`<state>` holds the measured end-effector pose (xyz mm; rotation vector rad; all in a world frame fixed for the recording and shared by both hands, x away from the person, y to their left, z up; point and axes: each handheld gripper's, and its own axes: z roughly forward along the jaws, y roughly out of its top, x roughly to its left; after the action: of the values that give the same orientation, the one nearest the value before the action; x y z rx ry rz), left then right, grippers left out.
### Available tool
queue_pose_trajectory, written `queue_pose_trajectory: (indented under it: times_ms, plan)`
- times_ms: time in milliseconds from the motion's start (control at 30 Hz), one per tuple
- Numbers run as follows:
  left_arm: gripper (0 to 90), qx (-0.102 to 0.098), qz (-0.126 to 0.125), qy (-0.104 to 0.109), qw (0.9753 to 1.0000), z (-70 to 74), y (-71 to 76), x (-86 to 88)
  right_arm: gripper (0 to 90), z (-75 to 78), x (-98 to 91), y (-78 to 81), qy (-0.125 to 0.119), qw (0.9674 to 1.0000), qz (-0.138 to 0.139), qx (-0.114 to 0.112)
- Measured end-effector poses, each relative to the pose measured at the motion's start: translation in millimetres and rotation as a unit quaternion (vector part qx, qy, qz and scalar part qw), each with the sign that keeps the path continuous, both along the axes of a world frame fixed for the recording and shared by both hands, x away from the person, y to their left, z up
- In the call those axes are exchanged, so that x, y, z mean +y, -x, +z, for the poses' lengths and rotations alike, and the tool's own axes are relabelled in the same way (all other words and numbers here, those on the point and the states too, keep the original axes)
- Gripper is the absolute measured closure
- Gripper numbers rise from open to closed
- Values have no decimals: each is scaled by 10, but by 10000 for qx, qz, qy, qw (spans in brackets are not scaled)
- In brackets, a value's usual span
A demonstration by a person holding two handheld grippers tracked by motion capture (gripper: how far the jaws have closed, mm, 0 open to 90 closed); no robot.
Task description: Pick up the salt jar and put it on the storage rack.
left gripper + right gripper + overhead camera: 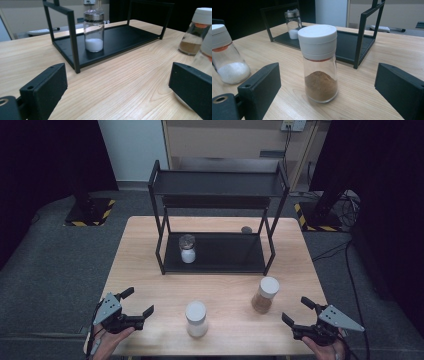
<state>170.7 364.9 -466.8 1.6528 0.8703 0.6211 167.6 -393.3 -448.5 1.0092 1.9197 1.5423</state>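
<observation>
Left claw [139, 302] sat wide open and empty at the near left edge of the counter [150, 270], its jaws turned toward the white jar [196, 318] just to its right. That jar stood upright near the front edge, not touched. Further right stood the brown jar [265, 295], also upright, nearer the rack [218, 215]. Your right claw [296, 310] was likewise spread wide with nothing in it, resting at the near right corner and aimed at the brown jar, a little apart from it.

By my reading, you were at the approach step: both jars were still loose on the counter, while a third jar [187, 249] already stood on the rack's lower shelf at its left end. The next move called for each claw to slide forward until a jar's glass body sat squarely between the jaws, below the cap, then close firmly before lifting. Both jars are tall and narrow, so a nudge from one jaw could have tipped them.

From above, you could see both claws and all three jars laid out at once, plus a small dark round thing behind the rack, too small to identify. Your left gripper view brought the white jar only to its right edge, blurred behind the right jaw, so the left claw was not yet lined up. Your right gripper view showed the brown jar centred between the jaws, with brown powder filling its lower third.
</observation>
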Motion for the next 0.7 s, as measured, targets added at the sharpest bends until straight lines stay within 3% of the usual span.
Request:
queue_pose_trajectory:
  times_ms: [333, 700]
  plan:
    - [7, 76, 42, 43, 10000, -102, -12, 71, 71, -4, -7, -3, -5, 10000, -1, -3]
    - [2, -53, -49, 253, 9997, -190, 5, 168, 40, -6, -8, -8, -49, 10000, -23, 41]
